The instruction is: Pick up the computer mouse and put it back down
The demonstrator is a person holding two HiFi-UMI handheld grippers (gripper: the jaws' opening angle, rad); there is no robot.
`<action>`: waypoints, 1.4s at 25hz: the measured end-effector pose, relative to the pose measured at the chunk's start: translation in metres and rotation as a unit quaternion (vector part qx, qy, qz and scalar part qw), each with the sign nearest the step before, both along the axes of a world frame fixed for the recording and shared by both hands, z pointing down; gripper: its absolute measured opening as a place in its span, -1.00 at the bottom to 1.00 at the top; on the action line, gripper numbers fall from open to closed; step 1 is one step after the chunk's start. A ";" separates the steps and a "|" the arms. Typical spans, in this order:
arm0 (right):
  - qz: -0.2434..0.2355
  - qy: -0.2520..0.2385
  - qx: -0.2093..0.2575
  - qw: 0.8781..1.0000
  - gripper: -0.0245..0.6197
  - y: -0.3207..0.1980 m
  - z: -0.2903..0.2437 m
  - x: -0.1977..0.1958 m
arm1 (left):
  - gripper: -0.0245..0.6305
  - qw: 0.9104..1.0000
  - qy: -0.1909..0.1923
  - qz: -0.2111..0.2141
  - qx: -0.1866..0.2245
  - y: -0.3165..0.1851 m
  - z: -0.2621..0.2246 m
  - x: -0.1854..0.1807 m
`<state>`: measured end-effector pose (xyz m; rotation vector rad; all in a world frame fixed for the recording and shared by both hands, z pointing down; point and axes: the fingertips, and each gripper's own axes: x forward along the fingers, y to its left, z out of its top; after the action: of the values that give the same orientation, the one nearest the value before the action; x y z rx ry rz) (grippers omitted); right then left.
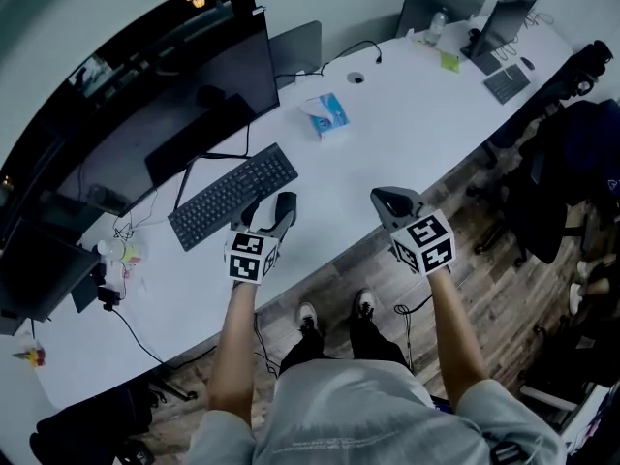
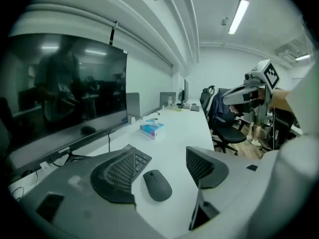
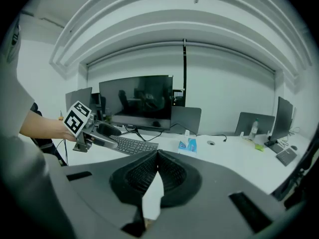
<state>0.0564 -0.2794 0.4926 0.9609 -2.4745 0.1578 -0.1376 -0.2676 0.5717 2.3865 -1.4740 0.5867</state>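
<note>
A dark grey computer mouse [image 2: 157, 184] lies on the white desk [image 1: 407, 114], just right of the black keyboard [image 1: 232, 197]. My left gripper [image 2: 162, 159] hangs over the mouse with its jaws wide apart, one on each side of it, and neither pad touches it. In the head view the left gripper [image 1: 268, 211] covers the mouse. My right gripper [image 1: 392, 201] is at the desk's front edge, well to the right of the mouse. Its ribbed pads [image 3: 169, 171] meet with nothing between them.
A large dark monitor [image 1: 165, 95] stands behind the keyboard [image 2: 140, 158]. A blue and white tissue box [image 1: 326, 116] sits further along the desk. Cables trail at the left end. Office chairs [image 1: 572, 163] and more desk gear stand at the far right.
</note>
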 end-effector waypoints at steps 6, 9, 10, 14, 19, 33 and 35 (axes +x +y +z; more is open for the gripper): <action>-0.028 0.019 -0.030 0.999 -0.92 -0.024 0.037 0.003 | -0.01 0.999 0.001 -0.025 -0.048 -0.024 0.053 0.013; -0.029 0.025 -0.044 0.998 -0.92 -0.031 0.053 0.005 | 0.00 0.997 -0.001 -0.035 -0.074 -0.031 0.083 0.015; -0.030 0.025 -0.049 0.998 -0.92 -0.033 0.058 0.006 | 0.00 0.996 -0.004 -0.040 -0.083 -0.032 0.093 0.014; -0.034 0.026 -0.067 0.997 -0.92 -0.035 0.075 0.006 | 0.02 0.992 -0.012 -0.054 -0.115 -0.036 0.127 0.009; -0.038 0.030 -0.081 0.996 -0.92 -0.036 0.090 0.004 | 0.04 0.988 -0.020 -0.064 -0.140 -0.038 0.155 0.008; 0.008 0.038 -0.091 0.995 -0.92 -0.042 0.099 0.017 | 0.05 0.986 -0.007 -0.064 -0.151 -0.041 0.172 0.008; 0.022 0.037 -0.082 0.996 -0.91 -0.043 0.092 0.021 | 0.04 0.987 0.000 -0.059 -0.150 -0.040 0.168 0.009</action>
<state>0.0779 -0.3228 0.5847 0.9355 -2.3329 0.3280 -0.1287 -0.3074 0.7395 2.0549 -1.4043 0.7232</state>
